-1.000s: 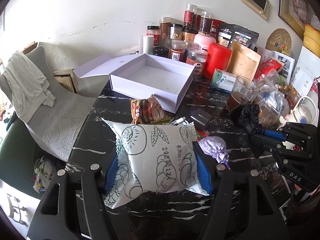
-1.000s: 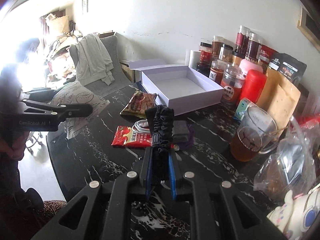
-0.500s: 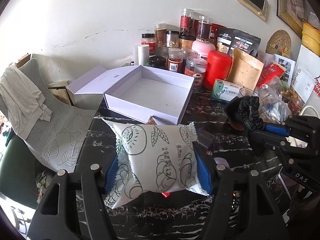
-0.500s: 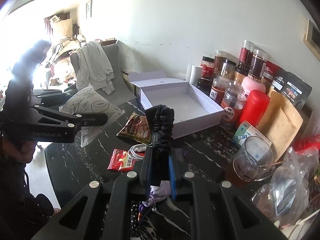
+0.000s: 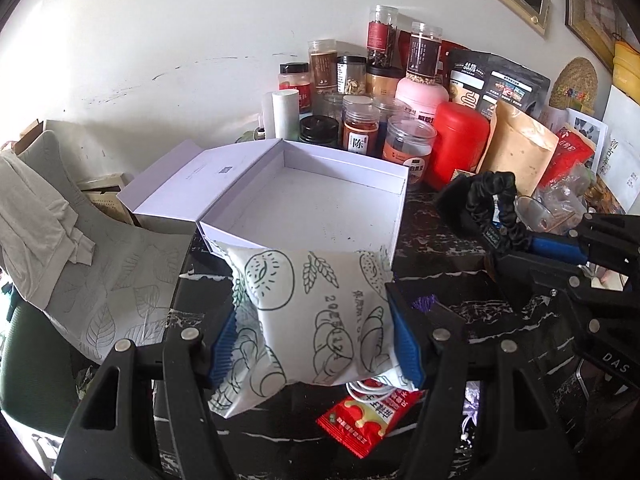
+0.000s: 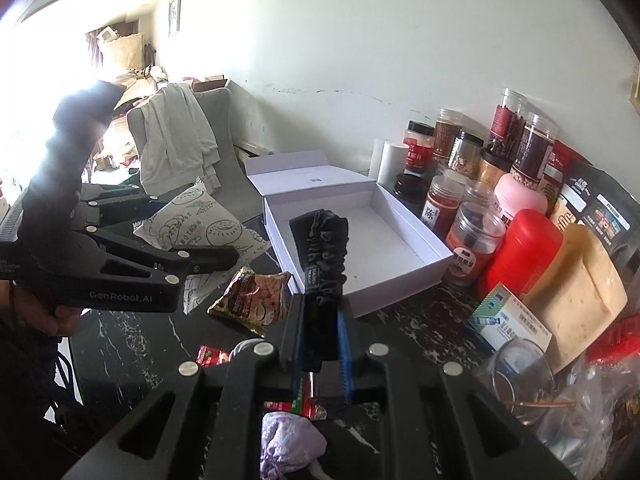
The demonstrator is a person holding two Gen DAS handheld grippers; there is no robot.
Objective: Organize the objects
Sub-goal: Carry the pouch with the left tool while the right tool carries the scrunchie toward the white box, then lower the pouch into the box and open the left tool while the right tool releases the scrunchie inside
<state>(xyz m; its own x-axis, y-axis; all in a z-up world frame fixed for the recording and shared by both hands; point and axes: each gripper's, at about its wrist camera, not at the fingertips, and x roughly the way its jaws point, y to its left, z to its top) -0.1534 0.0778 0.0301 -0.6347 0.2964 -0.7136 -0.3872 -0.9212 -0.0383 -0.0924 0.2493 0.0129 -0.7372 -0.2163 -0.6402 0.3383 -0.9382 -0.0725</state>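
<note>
Crowding white box (image 5: 304, 200) — jars (image 5: 360, 136), left fingers (image 5: 224, 344) pinching bread packet (image 5: 316, 316), right perhaps scrunchie (image 6: 324, 248).

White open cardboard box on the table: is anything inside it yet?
No, the white open cardboard box shows only its bare floor, with nothing lying inside.

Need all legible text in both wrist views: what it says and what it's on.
"GenRobot.AI": side of the left claw, seen from the right wrist.
"DAS", rest cut off: body of the right claw, seen from the left wrist.
"陈": label of the orange spice jar.
Digits printed down the white snack bag: only partly readable, roughly "20…12".
Red sachet, medicine box, black pouch, scrunchie tag: too small or blurred.
</note>
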